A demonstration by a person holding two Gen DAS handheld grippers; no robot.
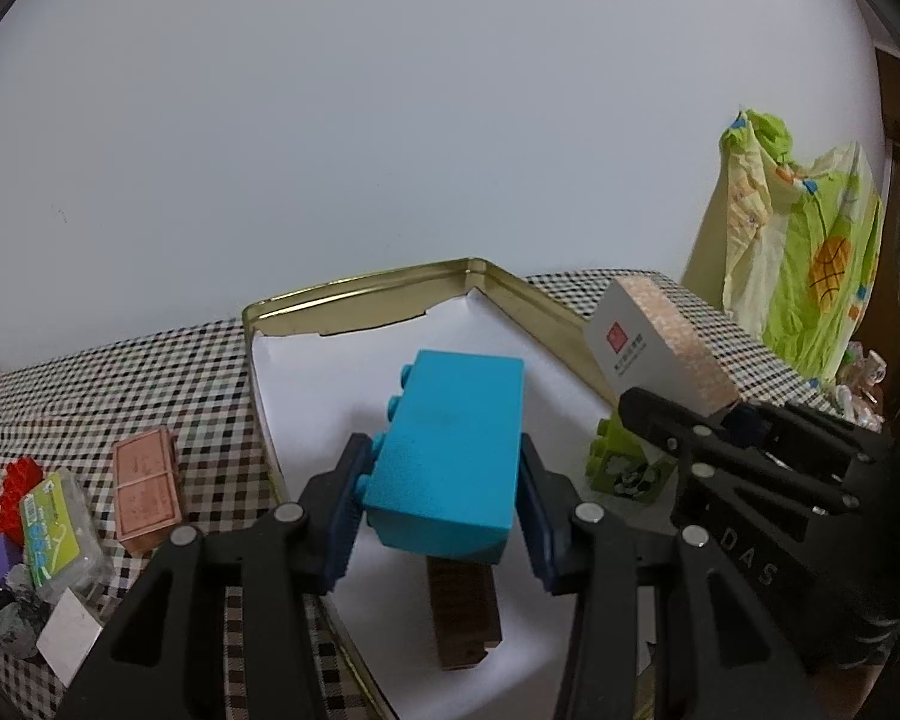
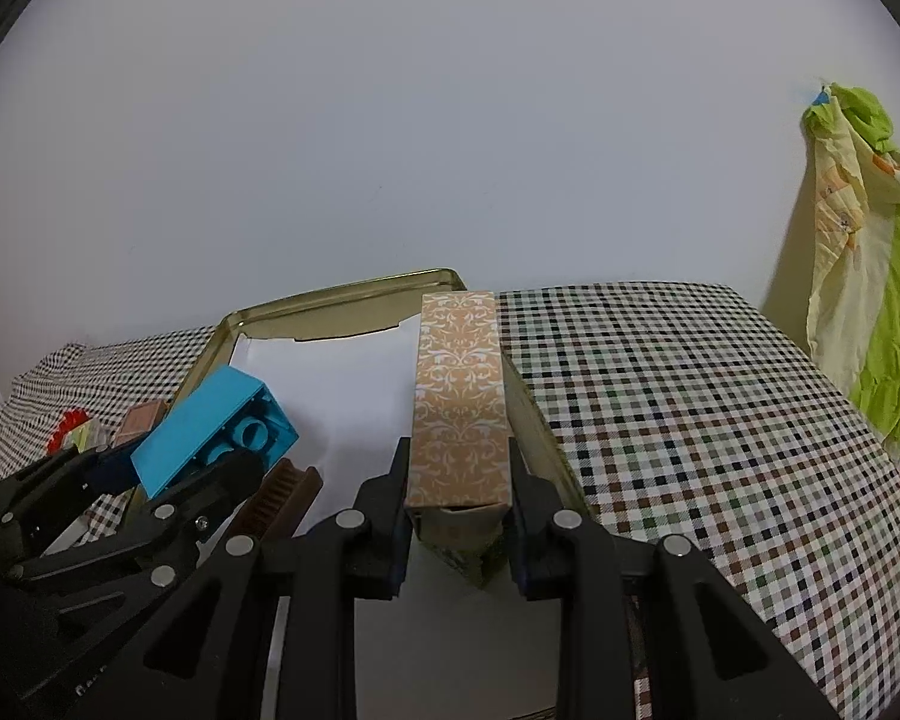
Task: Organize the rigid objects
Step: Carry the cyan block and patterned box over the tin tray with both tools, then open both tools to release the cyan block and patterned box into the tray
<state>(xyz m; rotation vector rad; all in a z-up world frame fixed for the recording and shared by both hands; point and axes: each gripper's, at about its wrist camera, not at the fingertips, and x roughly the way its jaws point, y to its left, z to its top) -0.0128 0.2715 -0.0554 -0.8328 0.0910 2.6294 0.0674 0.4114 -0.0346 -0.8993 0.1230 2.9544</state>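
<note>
Left gripper clamps blue brick; right gripper clamps patterned carton at tin's three o'clock wall — the carton may catch that rim and tilt.

The left gripper points down at a slant, its jaws clamped on the sides of a blue block. The right gripper, just beside it and tilted likewise, has its jaws closed on a patterned box.
</note>
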